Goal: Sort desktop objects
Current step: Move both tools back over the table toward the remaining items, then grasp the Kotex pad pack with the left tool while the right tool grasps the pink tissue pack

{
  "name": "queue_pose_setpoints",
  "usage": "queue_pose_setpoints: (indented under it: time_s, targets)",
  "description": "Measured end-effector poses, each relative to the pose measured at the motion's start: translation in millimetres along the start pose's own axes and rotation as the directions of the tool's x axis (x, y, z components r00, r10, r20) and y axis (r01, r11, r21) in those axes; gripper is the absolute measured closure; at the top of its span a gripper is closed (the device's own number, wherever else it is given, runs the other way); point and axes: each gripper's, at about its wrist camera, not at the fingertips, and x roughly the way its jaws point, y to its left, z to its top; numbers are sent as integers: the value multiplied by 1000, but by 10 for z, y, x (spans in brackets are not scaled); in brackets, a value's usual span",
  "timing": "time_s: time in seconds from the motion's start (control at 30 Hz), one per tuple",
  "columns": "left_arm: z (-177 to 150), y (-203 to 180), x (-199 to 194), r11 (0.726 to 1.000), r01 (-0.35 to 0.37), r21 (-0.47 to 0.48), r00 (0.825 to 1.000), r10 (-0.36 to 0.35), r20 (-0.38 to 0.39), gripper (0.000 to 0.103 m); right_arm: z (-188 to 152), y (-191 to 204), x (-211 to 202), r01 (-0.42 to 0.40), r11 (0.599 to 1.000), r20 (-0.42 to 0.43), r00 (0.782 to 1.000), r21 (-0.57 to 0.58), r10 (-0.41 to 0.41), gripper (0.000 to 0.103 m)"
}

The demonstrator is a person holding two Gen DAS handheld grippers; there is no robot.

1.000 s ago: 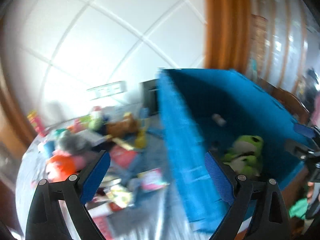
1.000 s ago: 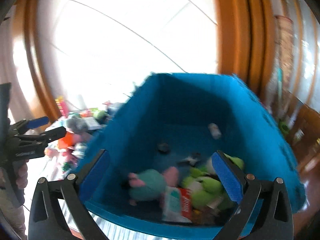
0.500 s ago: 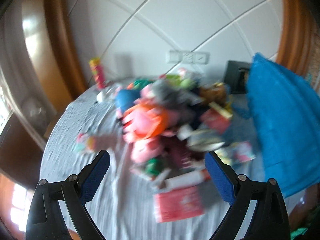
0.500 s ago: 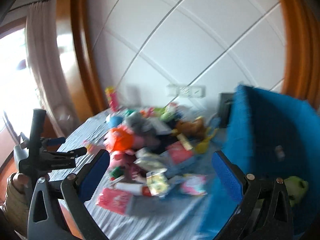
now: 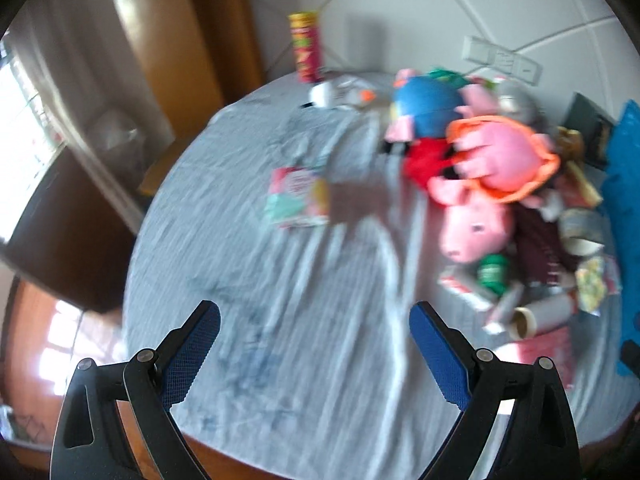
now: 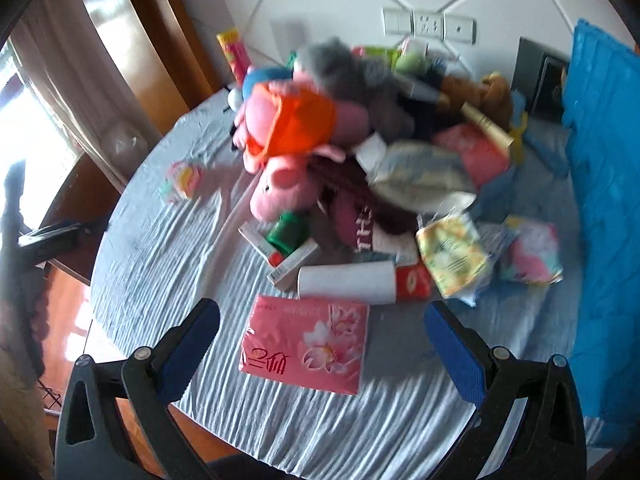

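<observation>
Left wrist view
Left gripper (image 5: 314, 330): jaws spread wide, nothing between them, above bare cloth.
Table (image 5: 248, 320): round, covered with a rumpled grey cloth.
Heap of things: at the right of the table; a pink pig plush (image 5: 474, 228) lies at its near edge, with a green can (image 5: 494, 274) just beside it.
Snack packet (image 5: 298, 196): flat, alone on the cloth, apart from the heap.
Crisp tube (image 5: 306, 46): upright at the far edge, near the wall.
Sharpness: blurred, small items hard to tell.

Right wrist view
Right gripper (image 6: 322, 330): jaws apart, holding nothing.
Pink tissue pack (image 6: 306, 342): flat on the cloth, between the fingertips and just below them.
White cardboard tube (image 6: 348, 282): on its side, just beyond the pack.
Yellow packet (image 6: 454, 258): right of the tube.
Blue bin (image 6: 608, 200): at the right edge of the table, beside the heap.
</observation>
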Motion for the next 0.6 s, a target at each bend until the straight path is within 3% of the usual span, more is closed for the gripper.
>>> queue_pose_setpoints:
  time_s: [0.13,0.37,0.47,0.6]
  targets:
    - [87,153,238,1000,19,-12,1000,-19,-17,7,17,-31,222,55,998,-24,998,32,-55,0]
    - [573,278,893,997,61,51,997,-59,-50,7,42,15,291,166,971,-43,986,173,-161,0]
    - [854,314,1254,988,108,107,993,-102,-63,7,-1,88,356,233,930,-49,972,284,-229,0]
    - [1147,255,1754,969,174,178,981,-155,-114,7,-110,258,480,317,828,-84,945,461,-315,0]
